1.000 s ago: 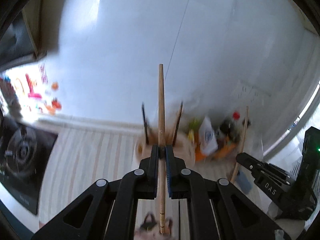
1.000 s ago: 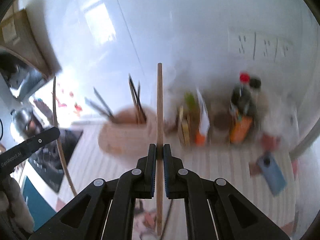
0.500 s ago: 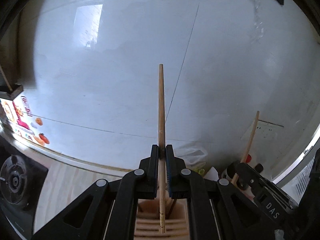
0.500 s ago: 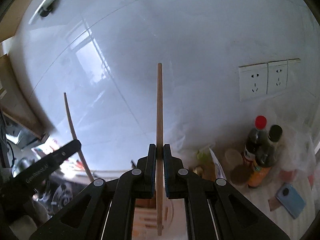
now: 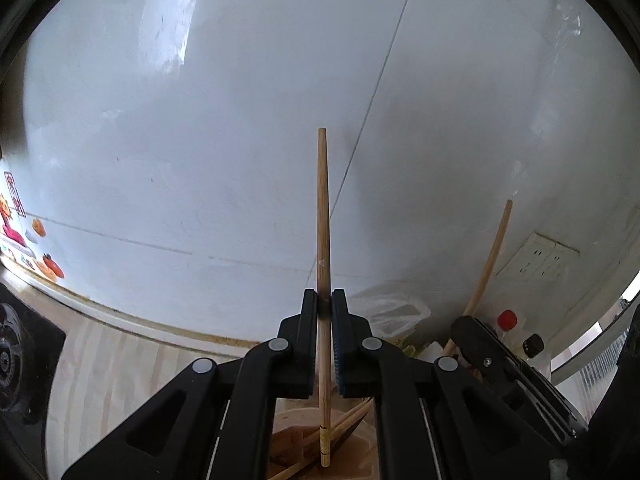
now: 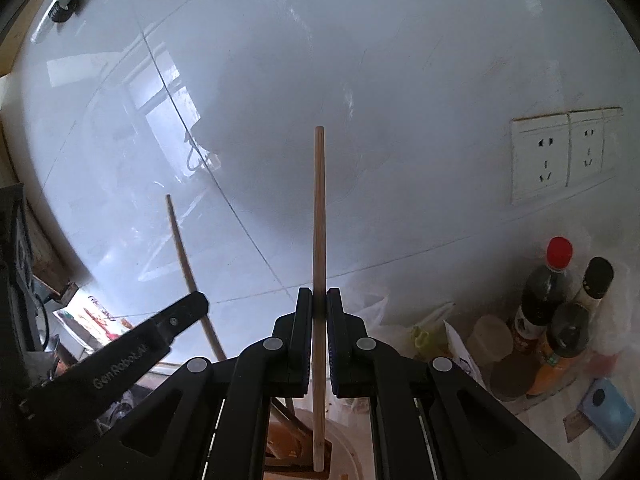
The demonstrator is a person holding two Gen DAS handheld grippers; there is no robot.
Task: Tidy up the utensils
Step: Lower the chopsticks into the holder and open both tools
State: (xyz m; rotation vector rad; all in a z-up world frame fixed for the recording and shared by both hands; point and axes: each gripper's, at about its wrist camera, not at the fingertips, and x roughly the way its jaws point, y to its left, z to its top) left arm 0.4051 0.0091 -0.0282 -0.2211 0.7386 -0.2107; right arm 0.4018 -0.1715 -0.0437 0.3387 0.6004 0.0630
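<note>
The biggest change is where both hands are: a moment ago they were well back from the round holder and the whole worktop showed, and now they have come in close to the white wall [image 5: 240,120] and sit right above the holder

The worktop [image 5: 120,380] now shows only as a pale striped strip on the left, with the black stove [image 5: 16,360] at its edge

The wooden holder [image 5: 292,440] sits near and low, under both claws, with a few chopsticks [image 5: 348,424] already lying slanted inside it

The left claw [image 5: 325,304] is clenched on a long wooden chopstick [image 5: 322,208] that stands upright, and its bottom end hangs just over the open top of the holder

The right claw [image 6: 319,300] is clenched on a second chopstick [image 6: 319,208] the same way, with its lower end above the holder [image 6: 344,452] too

The right claw sits to the right of the left one, so the two sticks are side by side but apart

Far right by the wall stand some sauce bottles [image 6: 548,292], a bag and a small blue box [image 6: 608,412], and wall sockets [image 6: 560,156] are above them

I think this means the carrying part is almost done. What seems to be left is to lower the sticks a bit more and let go, so they drop in with the others. The tips look well lined up, but if a claw tilts, a stick could hit the rim and fall outside
</note>
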